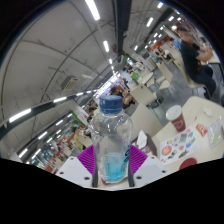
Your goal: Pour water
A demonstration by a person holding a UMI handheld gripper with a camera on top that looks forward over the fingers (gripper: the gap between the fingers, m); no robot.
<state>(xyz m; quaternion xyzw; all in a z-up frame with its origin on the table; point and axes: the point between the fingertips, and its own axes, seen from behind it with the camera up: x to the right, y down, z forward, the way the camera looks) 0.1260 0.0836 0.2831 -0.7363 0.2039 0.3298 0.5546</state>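
Note:
A clear plastic water bottle [112, 140] with a blue cap and blue label stands upright between my gripper's [112, 168] fingers, lifted above the table. Both purple pads [89, 160] press against its sides, so the gripper is shut on the bottle. A red-and-white paper cup [175, 118] stands on the white table [205, 150] to the right, beyond the fingers. The bottle's base is hidden behind the gripper body.
A round red-patterned plate or lid [170, 150] lies on the table near the cup. A person in dark clothes [195, 60] stands at the far right. Desks and chairs fill the office room behind; ceiling light strips run overhead.

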